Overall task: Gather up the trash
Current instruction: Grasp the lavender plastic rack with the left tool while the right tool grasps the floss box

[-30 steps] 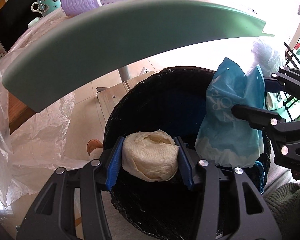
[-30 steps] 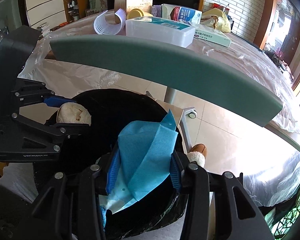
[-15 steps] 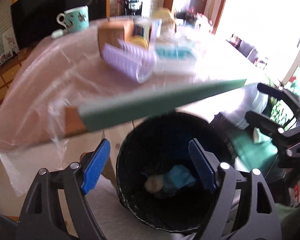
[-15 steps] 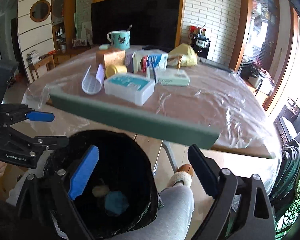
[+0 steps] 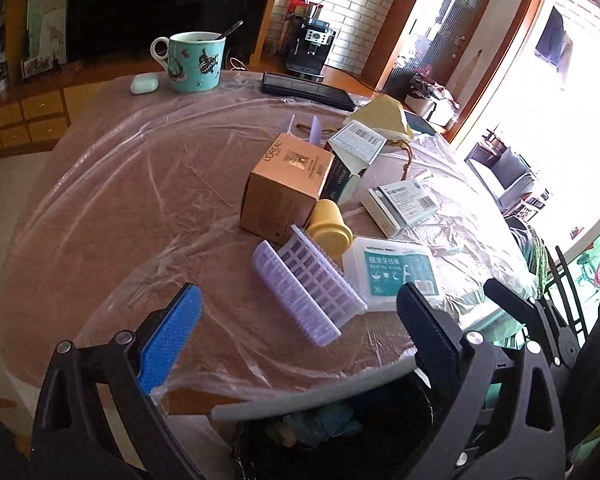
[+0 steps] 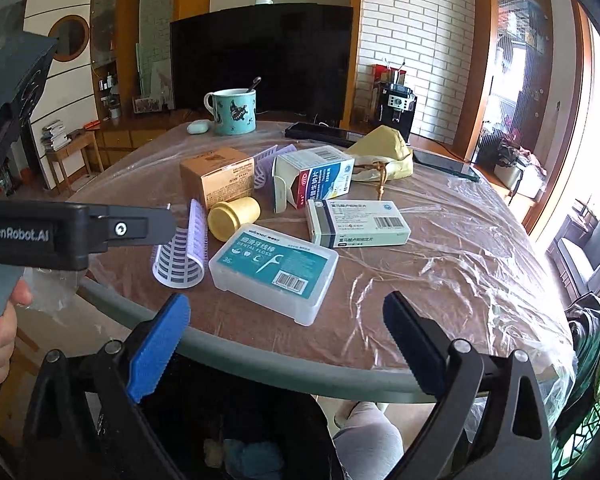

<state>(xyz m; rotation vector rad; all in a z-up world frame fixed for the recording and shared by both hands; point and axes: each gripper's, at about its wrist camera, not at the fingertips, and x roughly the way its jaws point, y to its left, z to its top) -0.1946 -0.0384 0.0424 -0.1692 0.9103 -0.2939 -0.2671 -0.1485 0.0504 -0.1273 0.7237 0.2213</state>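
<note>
My left gripper (image 5: 296, 320) is open and empty above the table's near edge. My right gripper (image 6: 286, 340) is open and empty, also at the near edge. Below the edge stands a black bin (image 5: 384, 432) holding a blue packet (image 5: 324, 420) and a pale wad (image 6: 214, 450); the bin also shows in the right wrist view (image 6: 236, 420). On the plastic-covered table (image 5: 140, 208) lie a lilac hair roller (image 5: 304, 284), a dental floss box (image 6: 274, 266), a yellow cap (image 6: 234, 216), a tan box (image 5: 284, 186) and an open medicine carton (image 6: 312, 176).
A teal mug (image 5: 196, 62) with a spoon, an earbud case (image 5: 144, 83), a black keyboard (image 5: 306, 90), a yellow pouch (image 6: 384, 152) and a white medicine box (image 6: 356, 222) sit farther back. The left gripper's body (image 6: 72, 232) crosses the right wrist view.
Both grippers opened and dropped the pale wad and blue packet into the bin. Both then rose from the bin to face the tabletop.
</note>
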